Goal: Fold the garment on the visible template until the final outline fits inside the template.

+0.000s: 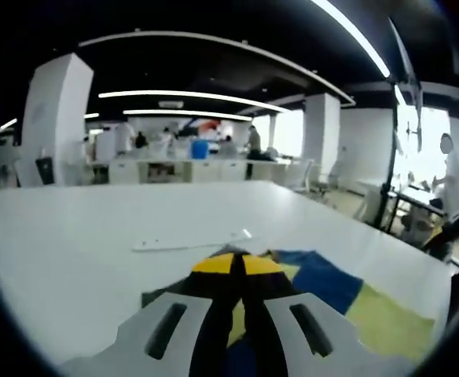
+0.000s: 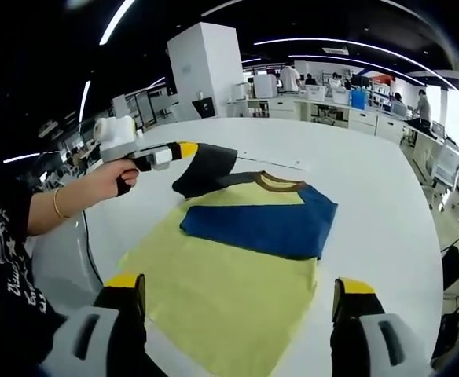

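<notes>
Tabletop [image 2: 371,184] runs wide and white through an open office, with ceiling light strips overhead, a square white pillar [image 2: 206,67] behind it and desks where people stand far back. On the table lies the garment [image 2: 237,259], a yellow shirt with a blue panel folded across its upper part and a brown collar at the far end; one dark sleeve [image 2: 206,169] is lifted off the surface. In the right gripper view, the left gripper [image 2: 184,149] holds that sleeve, its yellow-tipped jaws closed on the dark cloth, and a hand [image 2: 104,184] with a bracelet on the wrist grips its handle. The right gripper [image 2: 241,294] hangs over the shirt's near hem with its jaws spread wide apart. In the left gripper view, a thin white strip [image 1: 190,242] lies flat on the table beyond the pinched jaws.
</notes>
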`<state>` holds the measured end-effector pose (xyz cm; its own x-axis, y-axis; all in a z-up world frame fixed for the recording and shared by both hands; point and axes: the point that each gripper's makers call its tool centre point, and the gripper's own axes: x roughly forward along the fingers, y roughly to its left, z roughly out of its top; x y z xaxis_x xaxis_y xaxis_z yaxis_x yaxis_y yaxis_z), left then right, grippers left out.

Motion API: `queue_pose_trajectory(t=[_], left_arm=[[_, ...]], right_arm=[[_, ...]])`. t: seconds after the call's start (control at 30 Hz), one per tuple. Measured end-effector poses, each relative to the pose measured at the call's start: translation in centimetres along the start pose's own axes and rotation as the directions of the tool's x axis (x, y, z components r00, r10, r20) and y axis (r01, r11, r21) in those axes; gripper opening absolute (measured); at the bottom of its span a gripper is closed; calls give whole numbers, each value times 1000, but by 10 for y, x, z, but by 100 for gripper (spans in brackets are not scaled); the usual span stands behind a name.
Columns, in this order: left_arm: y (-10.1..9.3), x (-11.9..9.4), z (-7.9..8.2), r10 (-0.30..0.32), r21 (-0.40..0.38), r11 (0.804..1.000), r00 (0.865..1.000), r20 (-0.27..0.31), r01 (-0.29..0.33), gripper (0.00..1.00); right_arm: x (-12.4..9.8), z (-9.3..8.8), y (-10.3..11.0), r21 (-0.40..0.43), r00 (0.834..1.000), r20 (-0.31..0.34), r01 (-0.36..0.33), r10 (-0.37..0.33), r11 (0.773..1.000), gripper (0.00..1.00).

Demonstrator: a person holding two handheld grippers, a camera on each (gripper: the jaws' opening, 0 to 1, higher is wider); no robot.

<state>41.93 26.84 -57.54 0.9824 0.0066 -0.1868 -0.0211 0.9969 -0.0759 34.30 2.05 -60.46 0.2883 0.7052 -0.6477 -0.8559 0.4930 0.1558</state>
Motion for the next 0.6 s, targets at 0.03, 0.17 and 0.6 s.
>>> queue_pose_trajectory(t=[0.03,0.17,0.6], left_arm=[[-6,2,1,-13,8,1000,1000,1,13,0],[-23,10,1,-40,26,999,999,3,39,0],[-63,29,-9,-104,27,994,995,-10,104,0]], right_arm=[[0,-1,1,-1,1000,-1,-2,2,1000,99],[1,-2,4,-13,1000,-2,-15,15,1000,99],[2,-7,4,-16,1000,-10,-30,30,999,99]])
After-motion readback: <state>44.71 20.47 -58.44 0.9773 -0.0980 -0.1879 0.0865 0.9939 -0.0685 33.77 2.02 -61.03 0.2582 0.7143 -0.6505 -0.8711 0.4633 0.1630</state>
